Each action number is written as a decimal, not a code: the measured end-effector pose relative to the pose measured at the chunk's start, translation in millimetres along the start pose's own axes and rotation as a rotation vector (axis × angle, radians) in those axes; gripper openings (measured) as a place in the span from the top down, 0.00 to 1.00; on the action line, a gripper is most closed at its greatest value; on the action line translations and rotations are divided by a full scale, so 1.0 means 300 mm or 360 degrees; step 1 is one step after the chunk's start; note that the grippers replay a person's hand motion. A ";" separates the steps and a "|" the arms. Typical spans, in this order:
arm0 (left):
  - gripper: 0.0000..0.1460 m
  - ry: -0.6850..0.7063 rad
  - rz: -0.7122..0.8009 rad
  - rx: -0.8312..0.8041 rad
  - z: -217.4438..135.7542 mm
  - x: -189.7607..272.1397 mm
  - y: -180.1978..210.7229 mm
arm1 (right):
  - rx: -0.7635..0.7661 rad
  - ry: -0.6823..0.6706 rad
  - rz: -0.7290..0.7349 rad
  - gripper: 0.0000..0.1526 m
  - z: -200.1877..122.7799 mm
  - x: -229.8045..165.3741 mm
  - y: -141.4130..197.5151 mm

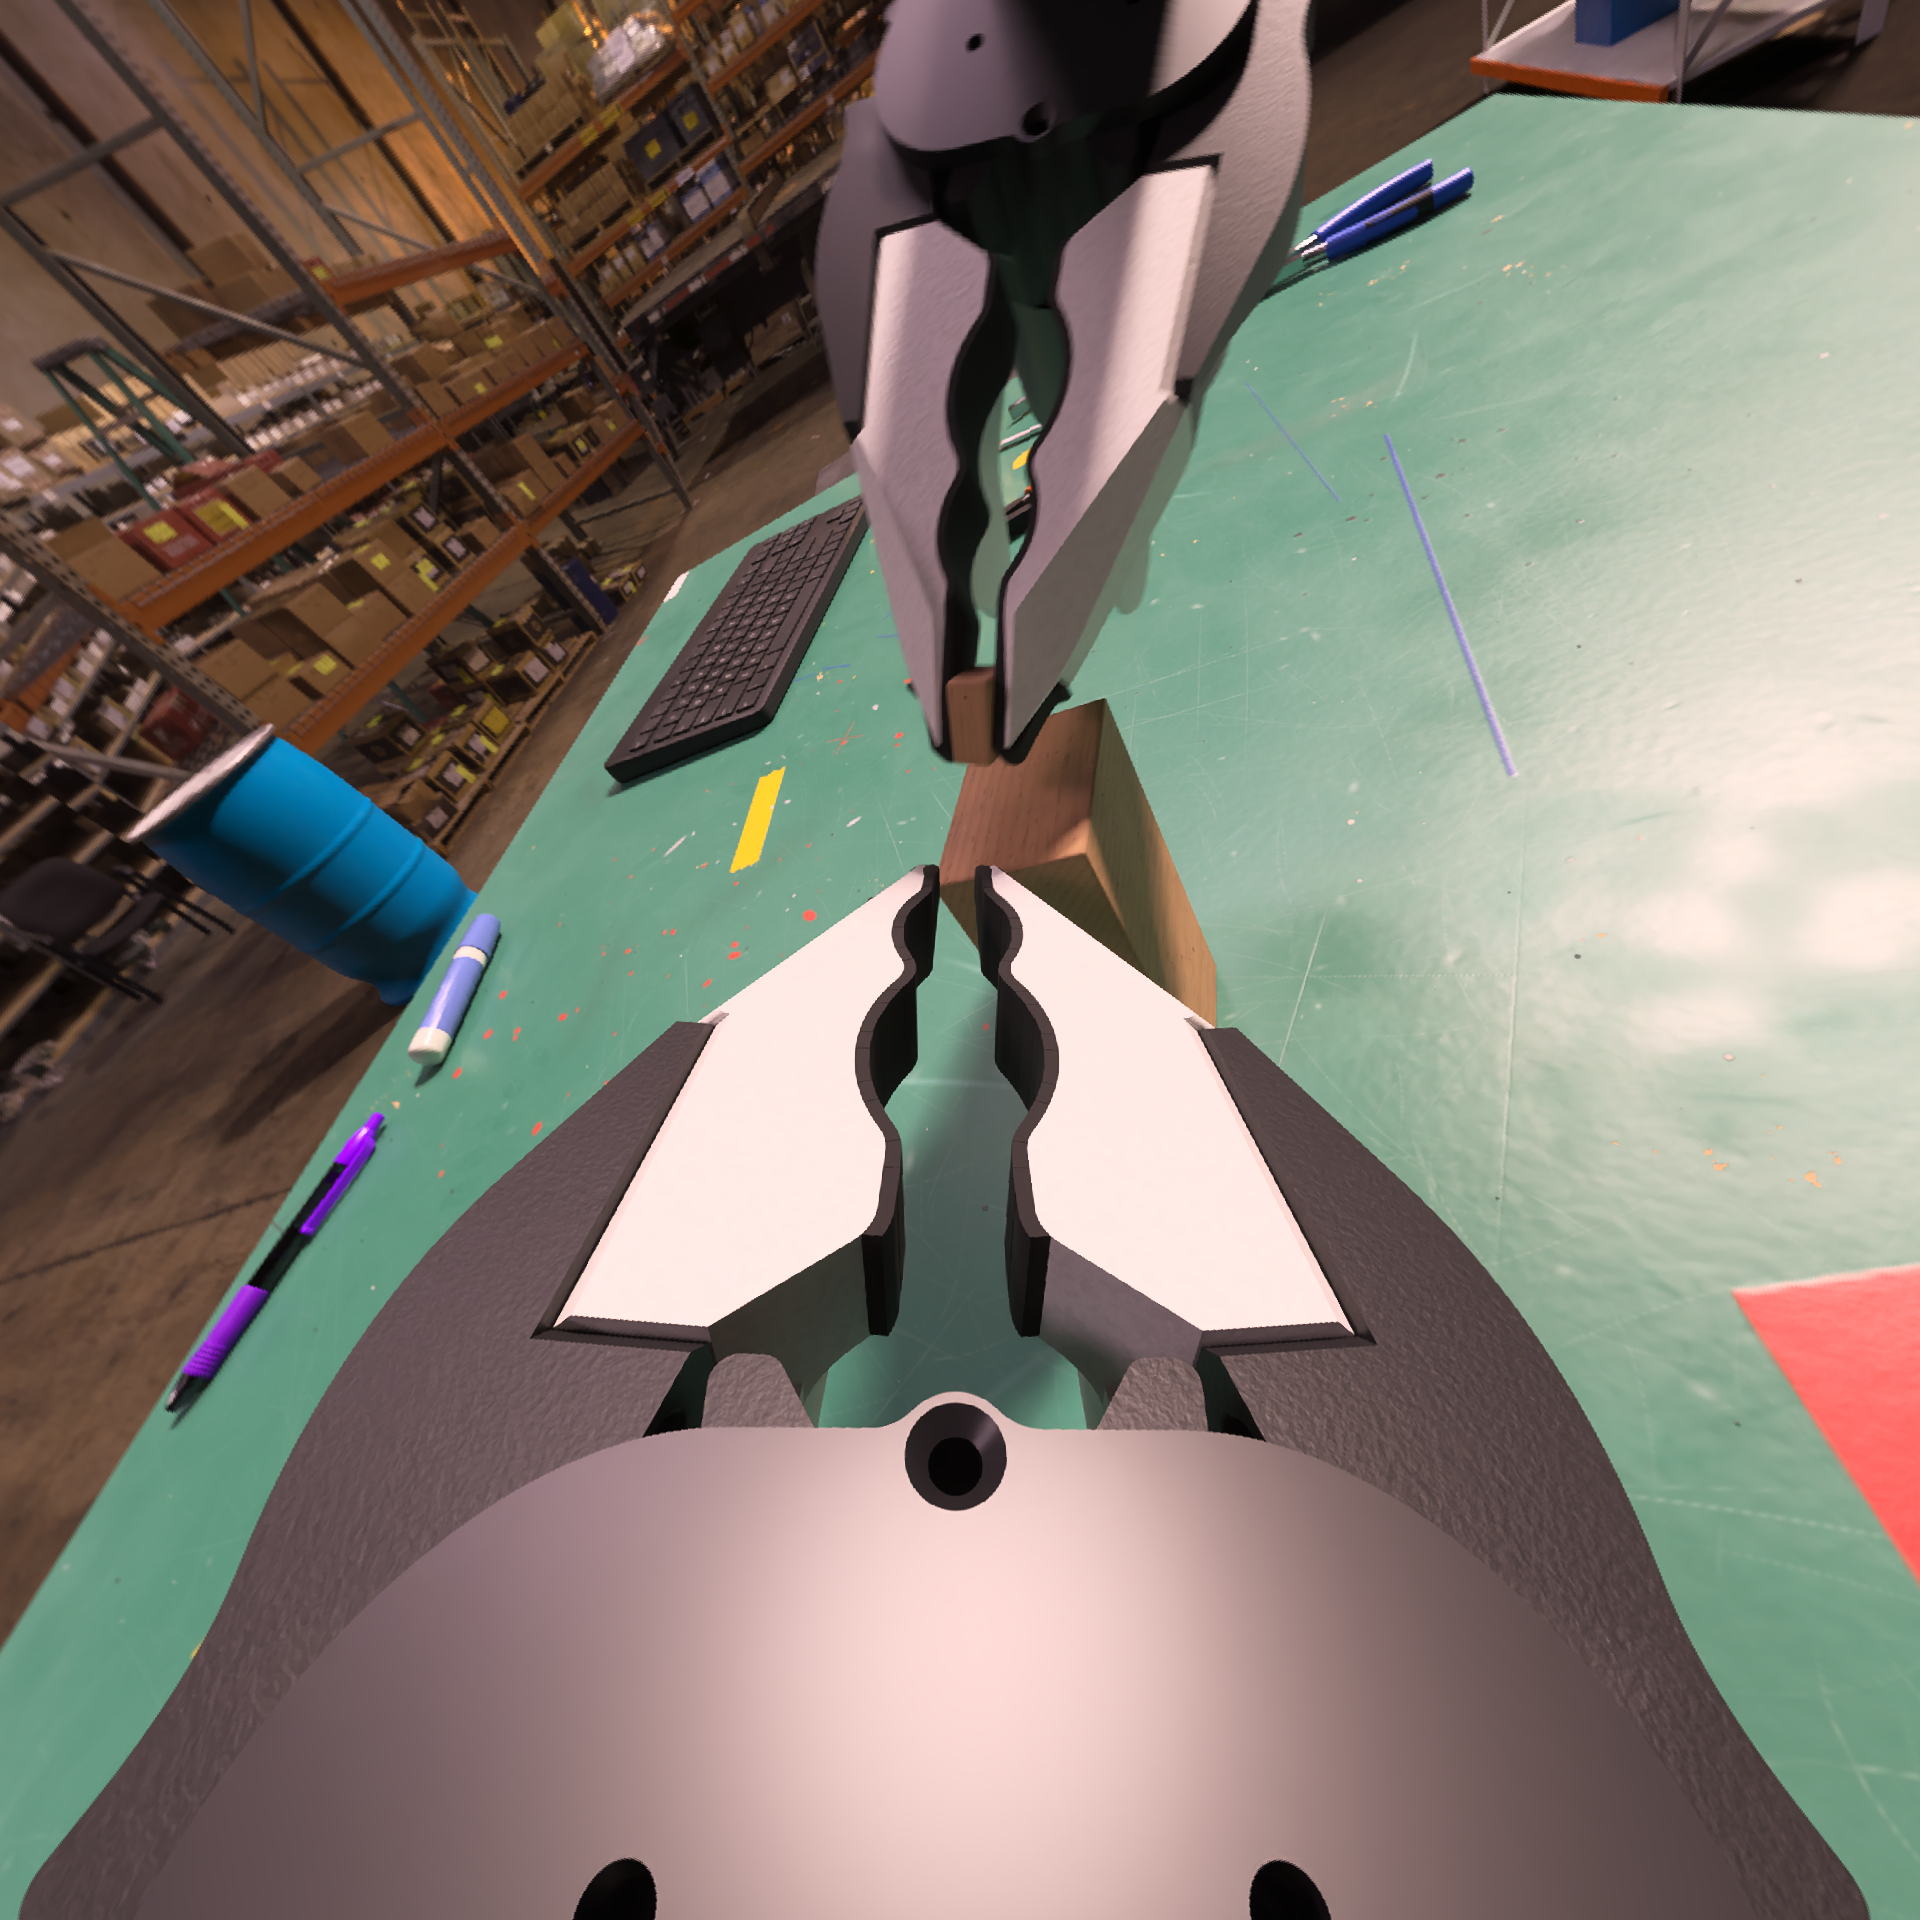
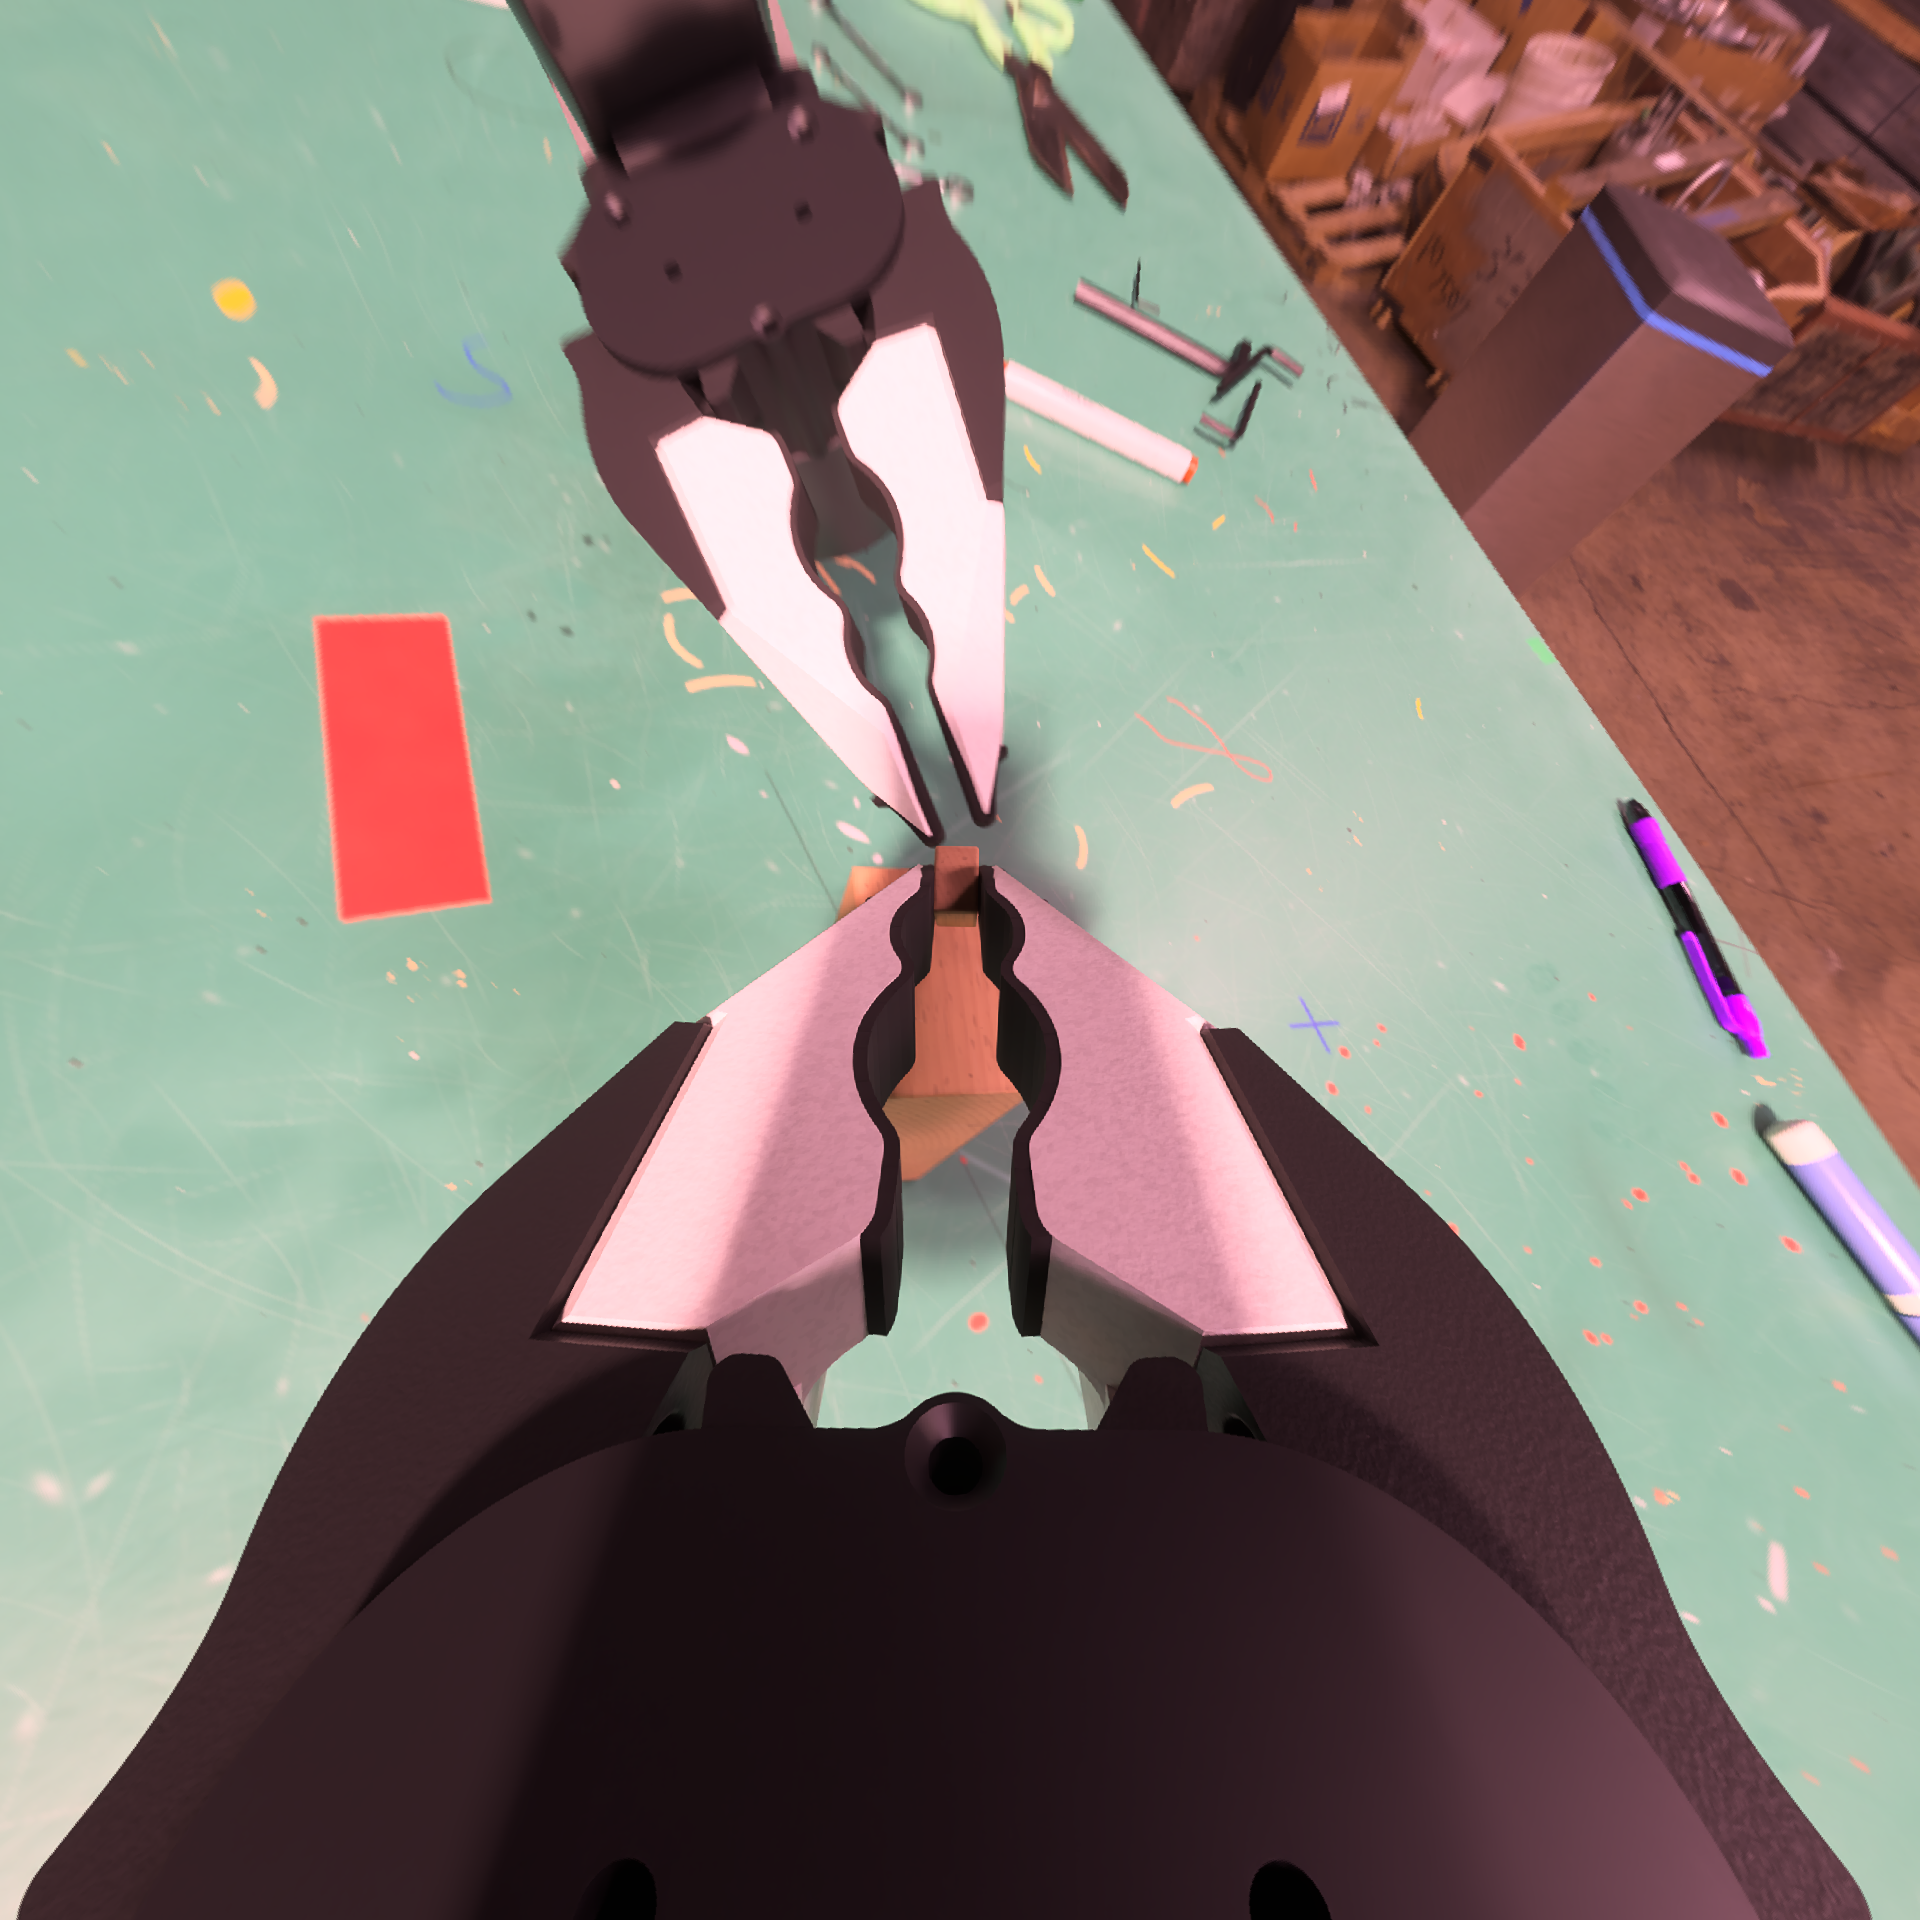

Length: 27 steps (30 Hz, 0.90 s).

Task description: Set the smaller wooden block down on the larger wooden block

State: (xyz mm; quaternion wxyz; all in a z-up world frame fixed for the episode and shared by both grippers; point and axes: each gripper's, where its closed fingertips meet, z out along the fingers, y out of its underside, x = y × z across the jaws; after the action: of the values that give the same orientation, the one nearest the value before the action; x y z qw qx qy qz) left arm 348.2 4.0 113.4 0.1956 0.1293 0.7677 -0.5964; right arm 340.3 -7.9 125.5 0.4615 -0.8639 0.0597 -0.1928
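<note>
A green work mat (image 1: 1558,623) fills both views, with the larger wooden block (image 1: 1081,831) standing on it near centre. In the left wrist view the right gripper (image 1: 971,743) comes down from twelve o'clock, its jaws clamped on the smaller wooden block (image 1: 975,712), which sits just above the big block's far top edge; whether the two touch cannot be told. The left gripper (image 1: 956,878) hovers at six o'clock of the big block, its tips nearly together with nothing between them.

The step in hand looks like the final lowering. The next move likely calls for seating the small block flat on the top face, then parting the jaws without nudging it.

Only the left wrist view shows the keyboard (image 1: 743,644) at ten o'clock, the blue barrel (image 1: 312,862) at nine and the purple pen's (image 1: 281,1257) place at eight. Only the right wrist view looks straight down between the gripping fingers (image 2: 727,1091) and shows the red rectangle (image 2: 400,764) whole at ten o'clock.
</note>
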 end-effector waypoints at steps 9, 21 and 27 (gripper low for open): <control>0.95 0.0027 0.0095 -0.0020 0.004 0.022 0.005 | -0.0208 -0.0100 -0.0137 0.95 0.018 -0.009 0.033; 0.95 -0.0014 0.0391 -0.0183 0.020 0.046 0.044 | -0.0671 -0.0264 -0.0461 0.95 0.018 -0.019 0.047; 0.95 -0.0015 0.0408 -0.0174 0.018 0.053 0.034 | -0.0696 -0.0376 -0.0468 0.95 0.014 -0.025 0.049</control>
State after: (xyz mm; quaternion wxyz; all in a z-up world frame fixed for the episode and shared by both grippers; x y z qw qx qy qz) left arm 339.2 0.8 96.3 0.2805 0.2128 0.7753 -0.5244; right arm 336.1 -10.8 109.3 0.2352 -0.9587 -0.0802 -0.1382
